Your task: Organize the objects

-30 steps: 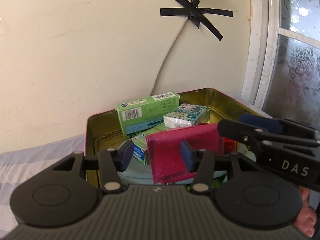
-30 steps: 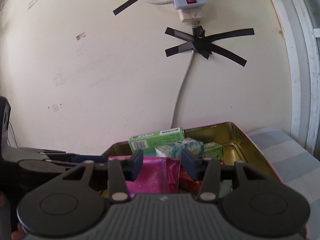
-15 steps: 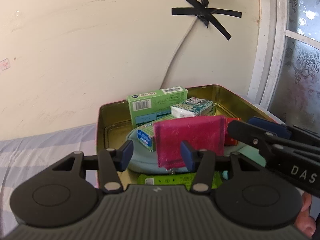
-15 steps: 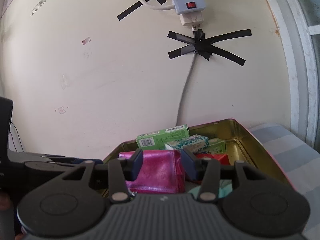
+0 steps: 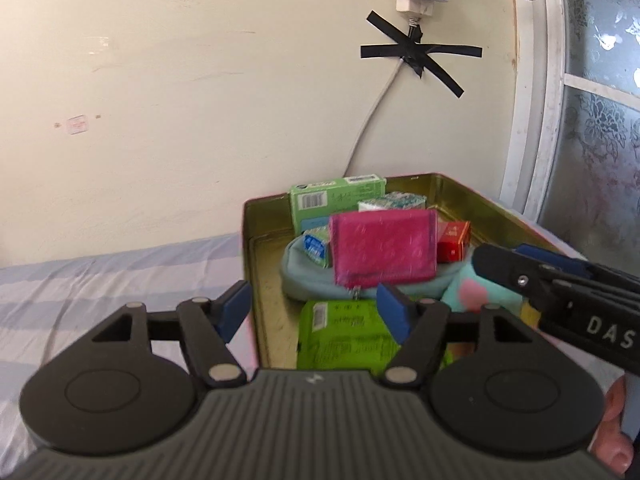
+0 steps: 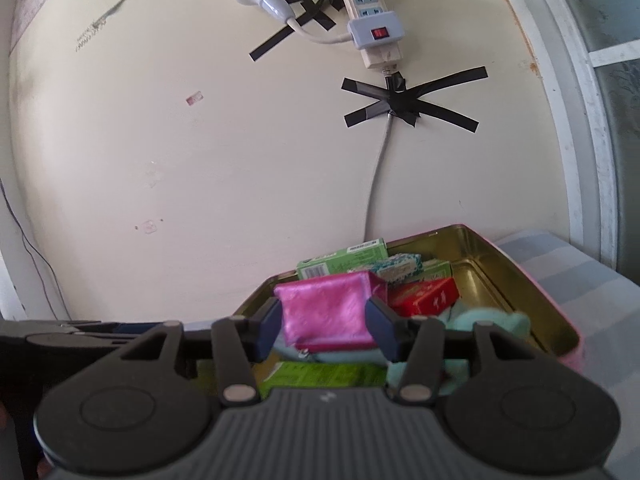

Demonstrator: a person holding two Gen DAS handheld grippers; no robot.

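A gold tin sits on a bed with a striped sheet, at the lower right of the left view, against a cream wall. A power strip and black tape are up on the wall. A window is at the right.

The right tool pinches a pink pouch above the tin. The left tool is wide open, holding nothing.

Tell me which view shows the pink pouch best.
The left wrist view: the pink pouch faces the camera nearly whole, standing on the items in the tin, beyond the open left gripper. In the right wrist view the pouch sits between the jaws of the right gripper, which hide its side edges.
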